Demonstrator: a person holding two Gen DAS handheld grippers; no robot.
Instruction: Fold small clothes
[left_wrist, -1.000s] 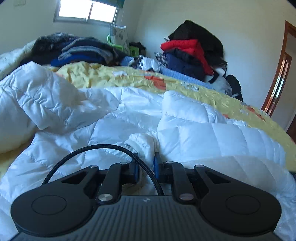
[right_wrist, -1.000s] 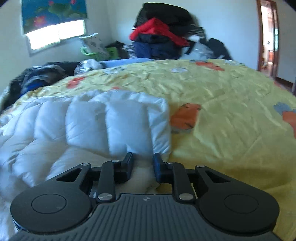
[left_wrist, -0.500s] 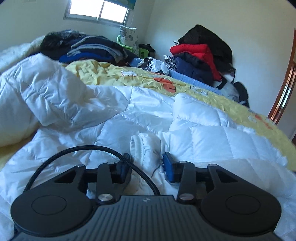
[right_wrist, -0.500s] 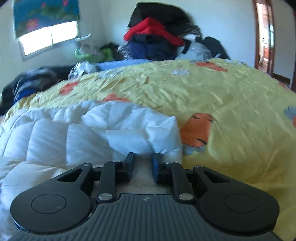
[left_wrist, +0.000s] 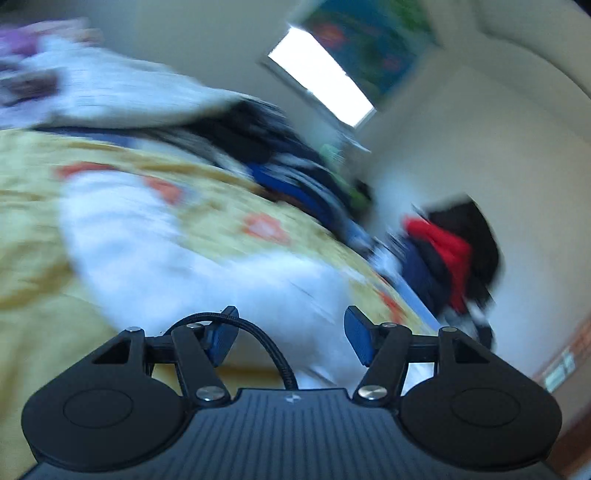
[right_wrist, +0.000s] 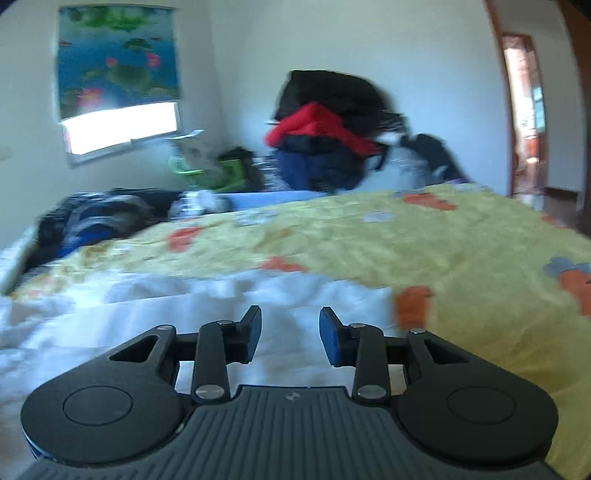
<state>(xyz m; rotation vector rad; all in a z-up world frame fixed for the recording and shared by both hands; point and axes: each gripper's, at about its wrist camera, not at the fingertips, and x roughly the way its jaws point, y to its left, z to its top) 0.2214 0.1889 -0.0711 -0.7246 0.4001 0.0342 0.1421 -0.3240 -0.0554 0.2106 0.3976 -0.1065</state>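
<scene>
- My left gripper (left_wrist: 290, 338) has its jaws spread wide with nothing between them; only its own cable (left_wrist: 258, 339) loops across the gap.
- My right gripper (right_wrist: 290, 338) is likewise released, its blue pads (right_wrist: 328, 341) apart and empty, poised above the jacket (right_wrist: 184, 314).
- I judge the step in hand to be regrasping for the next fold, so I want to steady both wrists first; the left view is badly smeared and tilted.
- I would pick one edge per gripper, at matching points, and bite through the full puffy thickness, since slick padded cloth will likely slip from a shallow pinch.
- I would lift low and lay the flap over evenly, then press out trapped air so it does not spring back.
- The jacket is white, quilted and puffy, lying spread on the yellow bedspread (right_wrist: 461, 251), directly under and ahead of both grippers.
- In the right view its far edge ends just short of an orange print on the bedspread; in the left view the jacket (left_wrist: 221, 266) is only a white blur.
- I cannot tell how many folds it already has.
</scene>
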